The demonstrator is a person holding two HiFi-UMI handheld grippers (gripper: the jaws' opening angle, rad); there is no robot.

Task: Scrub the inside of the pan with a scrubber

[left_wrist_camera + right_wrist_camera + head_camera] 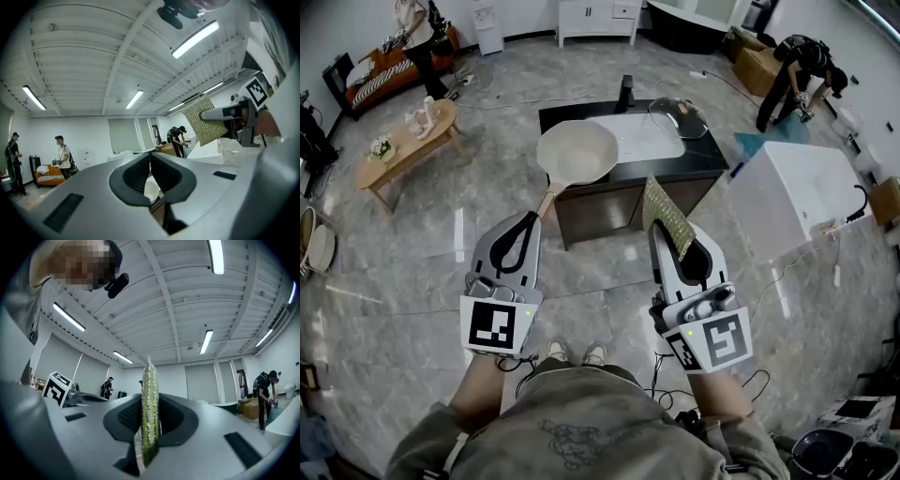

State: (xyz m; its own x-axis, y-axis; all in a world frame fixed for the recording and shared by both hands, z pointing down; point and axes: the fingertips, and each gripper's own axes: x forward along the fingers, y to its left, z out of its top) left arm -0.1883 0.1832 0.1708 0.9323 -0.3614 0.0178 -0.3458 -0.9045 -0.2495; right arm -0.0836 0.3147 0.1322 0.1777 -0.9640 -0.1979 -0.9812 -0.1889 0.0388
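The person wears a grey-green T-shirt (581, 431) with short sleeves and a thin dark line drawing on the front, at the bottom centre of the head view. Just above it, two light shoes (577, 352) show. The left gripper (534, 219) and the right gripper (666, 234) have smooth light grey bodies with black ribbed pads inside. Each one carries at its back a cube (500, 325) with black and white square markers and a small green light. Thin black cables (661, 367) show below the right one.

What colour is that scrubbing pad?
Green, with a glittery silver weave. The scrubber shows best in the right gripper view.
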